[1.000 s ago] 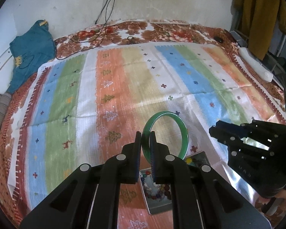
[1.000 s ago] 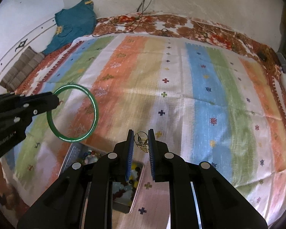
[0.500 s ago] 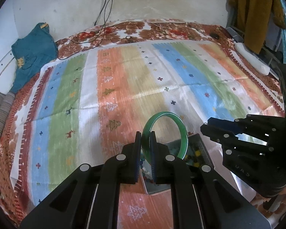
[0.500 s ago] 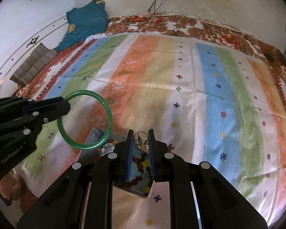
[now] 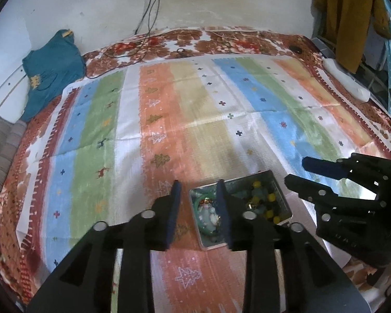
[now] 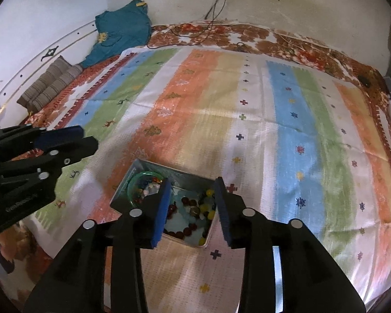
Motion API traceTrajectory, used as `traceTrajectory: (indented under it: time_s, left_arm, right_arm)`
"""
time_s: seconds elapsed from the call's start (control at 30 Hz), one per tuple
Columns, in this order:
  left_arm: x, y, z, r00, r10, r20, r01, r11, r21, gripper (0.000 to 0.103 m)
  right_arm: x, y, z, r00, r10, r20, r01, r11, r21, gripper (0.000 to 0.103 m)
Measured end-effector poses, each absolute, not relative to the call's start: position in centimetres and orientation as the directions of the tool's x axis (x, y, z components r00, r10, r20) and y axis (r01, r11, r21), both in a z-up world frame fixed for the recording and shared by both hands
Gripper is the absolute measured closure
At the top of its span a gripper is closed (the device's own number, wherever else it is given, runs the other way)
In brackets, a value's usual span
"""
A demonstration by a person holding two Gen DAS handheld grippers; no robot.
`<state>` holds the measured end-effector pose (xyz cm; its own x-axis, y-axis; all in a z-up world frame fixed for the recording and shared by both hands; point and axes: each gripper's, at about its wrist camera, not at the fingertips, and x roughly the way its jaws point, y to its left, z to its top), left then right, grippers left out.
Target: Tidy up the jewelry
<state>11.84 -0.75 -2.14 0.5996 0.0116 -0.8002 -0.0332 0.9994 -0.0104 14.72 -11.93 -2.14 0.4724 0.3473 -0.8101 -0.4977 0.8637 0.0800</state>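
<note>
Raised lettering runs along the side of the left gripper (image 6: 73, 140) in the right wrist view, but it is too blurred to read. No other writing is legible.

A metal tin (image 5: 279, 182) sits on the striped bedspread (image 5: 195, 104) at the near edge of the bed. It holds mixed beads (image 6: 193, 208) in red, yellow, dark and pale colours. The green bangle (image 6: 133, 182) now lies inside the tin at its left end, around some of the beads.

Half a second ago the left gripper (image 5: 198, 195) pinched the bangle upright above the tin, and the right gripper (image 6: 191, 195) was closed on a small wiry gold piece. Now both sets of jaws stand wide apart with nothing between them. The gold piece cannot be picked out with certainty among the beads. The right gripper (image 5: 299, 174) hangs just right of the tin in the left wrist view, the left gripper just above the tin's left half.
</note>
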Motion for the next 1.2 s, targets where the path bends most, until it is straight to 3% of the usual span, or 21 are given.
traceTrajectory:
  time_s: [0.07, 0.17, 0.3, 0.73, 0.83, 1.2]
  left_arm:
    - [11.2, -0.6, -2.0, 0.602, 0.007, -0.799, -0.037, 0.999, -0.019, 0.062]
    - [10.0, -0.5, -1.4, 0.617, -0.006, -0.787, -0.03, 0.999, -0.031, 0.06]
    - [8.3, -0.7, -0.5, 0.645, -0.019, -0.764, -0.018, 0.999, -0.039, 0.044]
    - [4.8, -0.6, -0.1, 0.666, -0.062, -0.744, -0.024, 0.994, -0.104, 0.018]
    - [4.3, -0.7, -0.1, 0.673, -0.075, -0.736, -0.02, 0.993, -0.12, 0.007]
    - [2.1, -0.7, -0.2, 0.69, -0.039, -0.723, -0.036, 0.996, -0.088, 0.006]
  right_arm:
    - [14.4, -12.3, -1.9, 0.476, 0.353, -0.805, -0.492, 0.866, 0.088, 0.061]
    - [13.9, -12.9, -1.6, 0.493, 0.349, -0.797, -0.482, 0.872, 0.084, 0.057]
    - [13.0, -13.3, -1.2, 0.514, 0.346, -0.785, -0.486, 0.871, 0.065, 0.051]
    - [9.0, -15.5, 0.4, 0.546, 0.398, -0.737, -0.509, 0.856, 0.085, 0.029]
    - [8.4, -16.0, 0.7, 0.556, 0.407, -0.725, -0.509, 0.856, 0.09, 0.024]
    - [6.3, -17.0, 1.8, 0.595, 0.417, -0.687, -0.514, 0.855, 0.074, 0.011]
